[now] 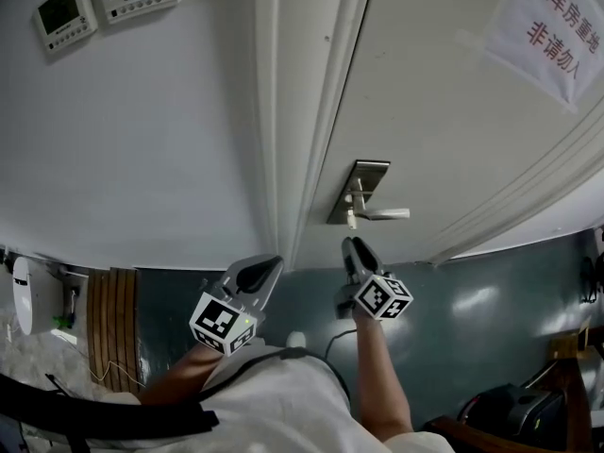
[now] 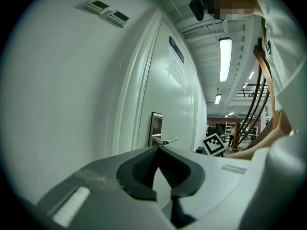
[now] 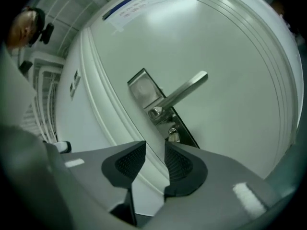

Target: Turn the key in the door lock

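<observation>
Right gripper (image 3: 155, 143) jaws apart, near key (image 3: 173, 135); handle (image 3: 184, 91) beside it

Open room lies before the key (image 3: 173, 135); the lever handle (image 3: 187, 91) (jutting just above) crowds the approach.

Dim, fisheye-warped views; ceiling lamp (image 2: 224, 59) glares.

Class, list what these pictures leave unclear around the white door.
- Small metal key below the silver lever handle: right gripper view, too small to judge its turn.
- White paper notice with red characters: head view, cut by the right edge.
- White wall control panels: head view, displays too small.
</observation>
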Motion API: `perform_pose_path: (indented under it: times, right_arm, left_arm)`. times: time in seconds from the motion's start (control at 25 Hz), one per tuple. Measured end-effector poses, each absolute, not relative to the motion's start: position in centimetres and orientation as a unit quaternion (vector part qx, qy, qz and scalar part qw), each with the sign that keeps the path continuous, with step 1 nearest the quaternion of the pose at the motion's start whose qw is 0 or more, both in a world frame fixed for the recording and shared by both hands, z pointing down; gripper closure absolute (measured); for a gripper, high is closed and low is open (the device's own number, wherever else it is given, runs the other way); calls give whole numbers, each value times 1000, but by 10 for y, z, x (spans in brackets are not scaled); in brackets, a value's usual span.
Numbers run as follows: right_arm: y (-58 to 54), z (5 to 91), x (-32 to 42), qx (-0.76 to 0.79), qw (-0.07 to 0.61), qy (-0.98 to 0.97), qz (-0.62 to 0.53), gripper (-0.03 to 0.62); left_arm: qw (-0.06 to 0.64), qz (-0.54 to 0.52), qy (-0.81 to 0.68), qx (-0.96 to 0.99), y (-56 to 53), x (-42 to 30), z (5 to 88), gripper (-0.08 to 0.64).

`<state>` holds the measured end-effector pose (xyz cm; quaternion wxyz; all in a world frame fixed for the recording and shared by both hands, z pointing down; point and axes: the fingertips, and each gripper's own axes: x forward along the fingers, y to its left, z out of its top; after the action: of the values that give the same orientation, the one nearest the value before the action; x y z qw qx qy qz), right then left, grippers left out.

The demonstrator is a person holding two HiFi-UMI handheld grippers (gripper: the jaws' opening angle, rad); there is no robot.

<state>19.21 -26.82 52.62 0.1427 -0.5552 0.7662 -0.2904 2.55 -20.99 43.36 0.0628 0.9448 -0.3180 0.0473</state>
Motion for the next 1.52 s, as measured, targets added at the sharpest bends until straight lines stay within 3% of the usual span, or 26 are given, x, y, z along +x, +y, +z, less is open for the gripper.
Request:
perform_pose_path:
  times: [0.2,0.44,0.8,1.2,1.52]
  right_arm:
    - [-287,542,200,-526,193,754,-343,402]
    - [-306,554,214,-510,258,718,-397,397]
    - [-317,556,216,-479,295,712,-420,399]
    - [-323,547,206,-445,326,719,-424,508]
    - [-321,551,209,-518,242,724,-386,541]
  left_arm:
    - [67,52,-337,938,-209,21,436,557]
    - [80,57,-356,929,-211,17,443,557]
    - [83,58,-354,930,-210,30,445,557]
    - [84,61,-369,924,-212,19,448,556]
    - [75,60,-361,928,-211,20,446,557]
